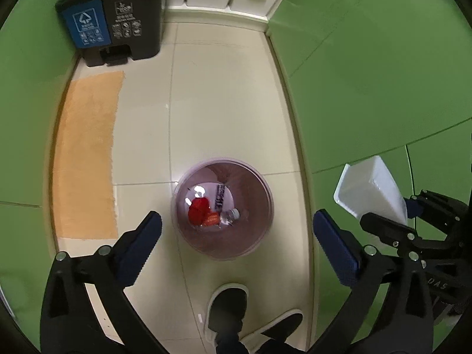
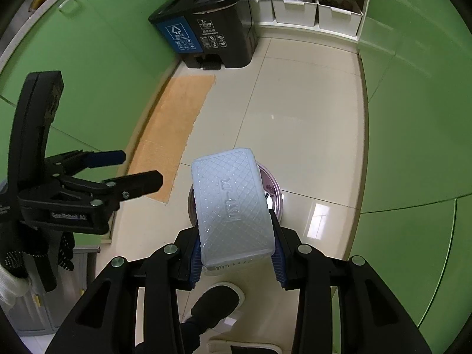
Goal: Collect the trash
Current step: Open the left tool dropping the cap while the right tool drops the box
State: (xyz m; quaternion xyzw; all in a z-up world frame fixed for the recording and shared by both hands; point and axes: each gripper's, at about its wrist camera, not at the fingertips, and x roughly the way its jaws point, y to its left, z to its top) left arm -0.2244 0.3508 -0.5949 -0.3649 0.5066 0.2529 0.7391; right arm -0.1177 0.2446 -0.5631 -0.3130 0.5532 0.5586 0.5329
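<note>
The right gripper (image 2: 236, 253) pinches a translucent plastic food container (image 2: 233, 209) by its near end, blue pads pressed against both sides, its embossed bottom facing the camera. It hangs over the near rim of the small round waste bin (image 1: 222, 209) on the tiled floor (image 1: 224, 103), just ahead of the person's slipper (image 1: 227, 309). The left gripper (image 1: 236, 230) hovers directly above that bin with its fingers spread wide and holding nothing. To finish well, I judge the container should be carried forward until centred over the opening, then released, since from here it might catch the rim. Red wrappers (image 1: 199, 211) already lie inside. Farther off sit an orange mat (image 1: 88, 153) and a dual pedal bin (image 1: 115, 20).
</note>
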